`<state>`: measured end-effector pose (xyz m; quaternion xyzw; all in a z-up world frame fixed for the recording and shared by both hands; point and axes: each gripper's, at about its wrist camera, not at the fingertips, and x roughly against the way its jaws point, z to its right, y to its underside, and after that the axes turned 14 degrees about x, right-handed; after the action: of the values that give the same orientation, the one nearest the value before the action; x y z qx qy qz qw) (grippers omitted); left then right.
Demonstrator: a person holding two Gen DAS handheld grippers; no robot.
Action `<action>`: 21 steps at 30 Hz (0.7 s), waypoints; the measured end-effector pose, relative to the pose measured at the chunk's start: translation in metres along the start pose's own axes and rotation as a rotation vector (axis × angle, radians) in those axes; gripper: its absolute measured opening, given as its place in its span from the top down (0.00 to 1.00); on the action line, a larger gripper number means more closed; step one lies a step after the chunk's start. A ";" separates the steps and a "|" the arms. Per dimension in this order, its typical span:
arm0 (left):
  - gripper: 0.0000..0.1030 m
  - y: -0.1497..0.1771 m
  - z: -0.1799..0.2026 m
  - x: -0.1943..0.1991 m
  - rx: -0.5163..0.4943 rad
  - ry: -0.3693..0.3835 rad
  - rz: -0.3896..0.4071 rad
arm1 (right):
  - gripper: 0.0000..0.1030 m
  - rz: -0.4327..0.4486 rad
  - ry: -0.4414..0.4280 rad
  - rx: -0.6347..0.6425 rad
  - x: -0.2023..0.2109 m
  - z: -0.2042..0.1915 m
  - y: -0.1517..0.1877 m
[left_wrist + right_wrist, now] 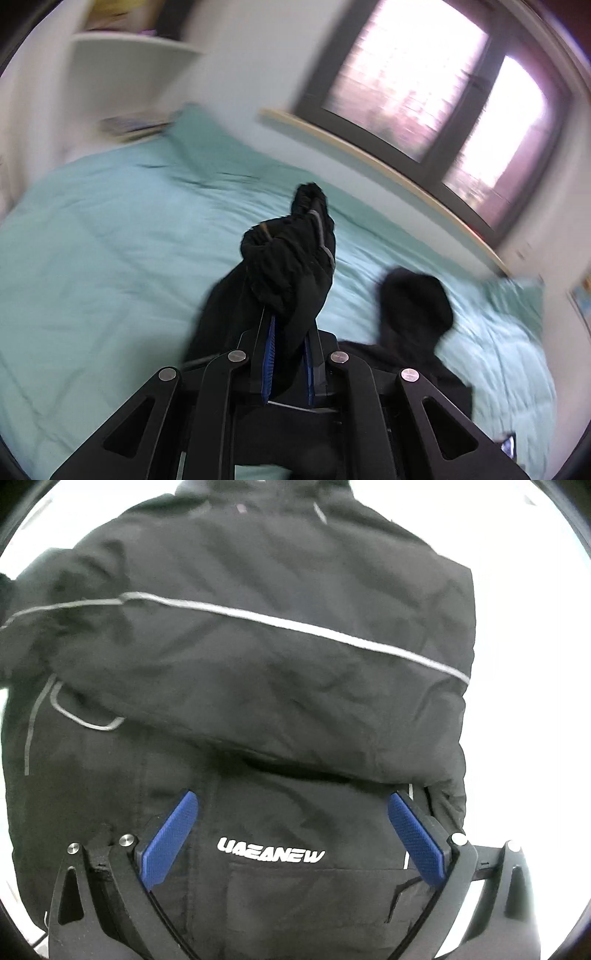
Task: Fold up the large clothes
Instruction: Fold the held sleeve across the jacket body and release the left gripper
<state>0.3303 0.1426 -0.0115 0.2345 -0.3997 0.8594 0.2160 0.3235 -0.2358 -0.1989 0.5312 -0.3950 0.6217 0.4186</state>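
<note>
In the left wrist view a black jacket (pixel 284 258) hangs bunched over my left gripper (pixel 290 317), which is shut on its fabric above a teal bed (pixel 110 240). Only the blue pads (pixel 269 354) show below the cloth. The jacket's hood (pixel 413 306) lies on the bed to the right. In the right wrist view my right gripper (pixel 293 798) points down over the jacket (pixel 258 686), open, its blue pads (pixel 170 842) wide apart and nothing between them. A sleeve with a grey stripe (pixel 295 627) lies folded across the body, above a white logo (pixel 271 854).
A large window (pixel 424 85) with a pale sill (pixel 369 155) runs along the far side of the bed. A white shelf (pixel 129 48) hangs at the upper left. The surface around the jacket in the right wrist view is overexposed white (pixel 517 664).
</note>
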 end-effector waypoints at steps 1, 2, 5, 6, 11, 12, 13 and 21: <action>0.87 0.012 0.019 -0.007 -0.025 0.033 -0.028 | 0.00 0.026 0.004 0.002 0.006 -0.002 0.001; 0.87 0.020 0.032 -0.013 -0.041 0.049 -0.051 | 0.00 0.040 0.007 0.004 0.010 -0.002 0.003; 0.88 0.050 0.071 -0.036 -0.086 0.094 -0.142 | 0.00 0.078 0.024 0.002 0.020 -0.004 0.007; 0.88 0.060 0.083 -0.043 -0.095 0.112 -0.176 | 0.00 0.090 0.017 -0.009 0.022 -0.002 0.009; 0.88 0.123 0.145 -0.073 -0.179 0.211 -0.347 | 0.00 0.117 -0.026 -0.076 0.024 0.014 0.024; 0.87 0.140 0.157 -0.079 -0.201 0.230 -0.387 | 0.00 0.119 -0.032 -0.086 0.023 0.017 0.026; 0.87 0.155 0.169 -0.088 -0.225 0.240 -0.431 | 0.00 0.121 -0.039 -0.098 0.022 0.021 0.028; 0.87 0.275 0.206 -0.180 -0.382 0.156 -0.712 | 0.00 0.129 -0.068 -0.236 0.019 0.082 0.039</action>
<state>0.3677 -0.2144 -0.1589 0.2478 -0.4284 0.6565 0.5693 0.3121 -0.3239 -0.1714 0.4725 -0.5126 0.5781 0.4239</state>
